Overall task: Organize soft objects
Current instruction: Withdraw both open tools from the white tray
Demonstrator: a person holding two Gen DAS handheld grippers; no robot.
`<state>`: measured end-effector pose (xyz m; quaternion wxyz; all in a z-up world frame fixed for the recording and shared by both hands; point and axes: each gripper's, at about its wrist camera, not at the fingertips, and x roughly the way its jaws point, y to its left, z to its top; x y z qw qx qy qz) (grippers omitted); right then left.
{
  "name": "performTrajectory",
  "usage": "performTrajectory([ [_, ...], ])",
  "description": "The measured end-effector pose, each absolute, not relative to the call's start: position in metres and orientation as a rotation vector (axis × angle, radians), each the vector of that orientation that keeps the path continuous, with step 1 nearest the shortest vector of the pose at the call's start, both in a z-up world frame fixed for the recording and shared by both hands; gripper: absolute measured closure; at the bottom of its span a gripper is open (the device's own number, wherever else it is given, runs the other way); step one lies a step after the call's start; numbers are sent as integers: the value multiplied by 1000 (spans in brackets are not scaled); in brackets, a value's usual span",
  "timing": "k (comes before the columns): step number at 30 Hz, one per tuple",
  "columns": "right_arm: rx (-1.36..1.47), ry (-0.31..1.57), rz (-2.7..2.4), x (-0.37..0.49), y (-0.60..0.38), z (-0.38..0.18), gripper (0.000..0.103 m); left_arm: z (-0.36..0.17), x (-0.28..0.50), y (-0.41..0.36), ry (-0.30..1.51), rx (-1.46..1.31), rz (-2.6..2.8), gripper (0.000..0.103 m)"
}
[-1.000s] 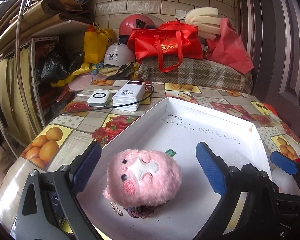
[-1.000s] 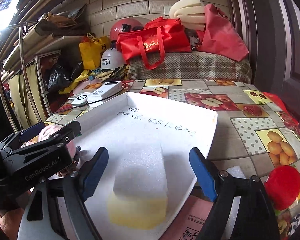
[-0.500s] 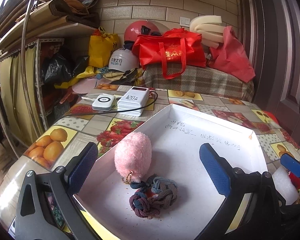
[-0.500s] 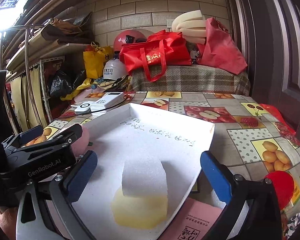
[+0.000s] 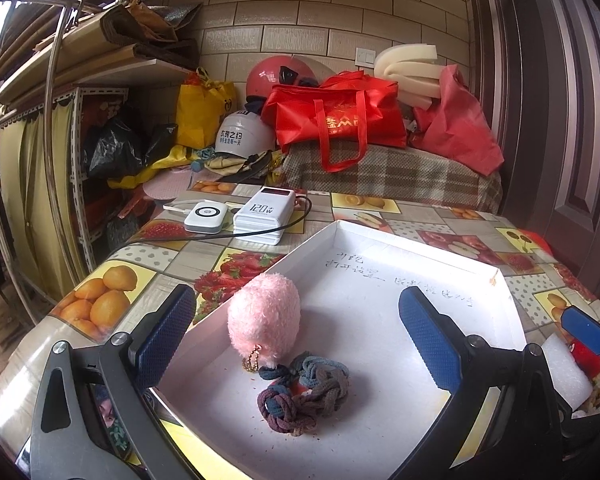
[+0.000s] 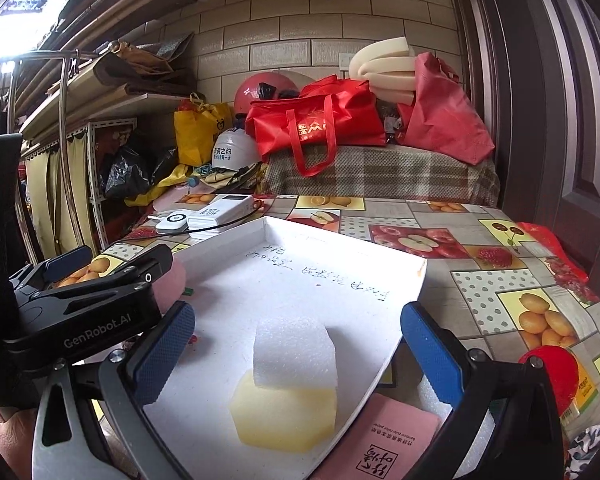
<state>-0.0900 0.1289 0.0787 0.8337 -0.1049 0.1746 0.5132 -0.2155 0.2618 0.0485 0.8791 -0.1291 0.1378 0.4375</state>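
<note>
Plush: pink fuzzy plush toy (image 5: 264,316), ball chain at its base, standing on end.
Cord: braided multicolour knot (image 5: 302,394) touching the plush.
Tray: white tray (image 5: 440,248) holds both, plus white foam block (image 6: 294,352) on yellow sponge (image 6: 284,412).
Left gripper (image 5: 296,338): spread wide, empty.
Right gripper (image 6: 296,354): spread wide, empty, straddling the foam.

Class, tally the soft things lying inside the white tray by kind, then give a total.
Pink plush toy: 1
Knotted hair ties bundle: 1
White foam block: 1
Yellow sponge: 1
Total in the white tray: 4
</note>
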Motion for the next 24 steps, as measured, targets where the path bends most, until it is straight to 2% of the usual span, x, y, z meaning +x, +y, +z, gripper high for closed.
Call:
performTrajectory([
  [16, -206, 398, 1115, -93, 111, 77, 0, 48, -228, 257, 259, -299, 919, 0],
  [24, -287, 322, 1186, -112, 75, 79, 0, 47, -228, 249, 282, -301, 866, 0],
])
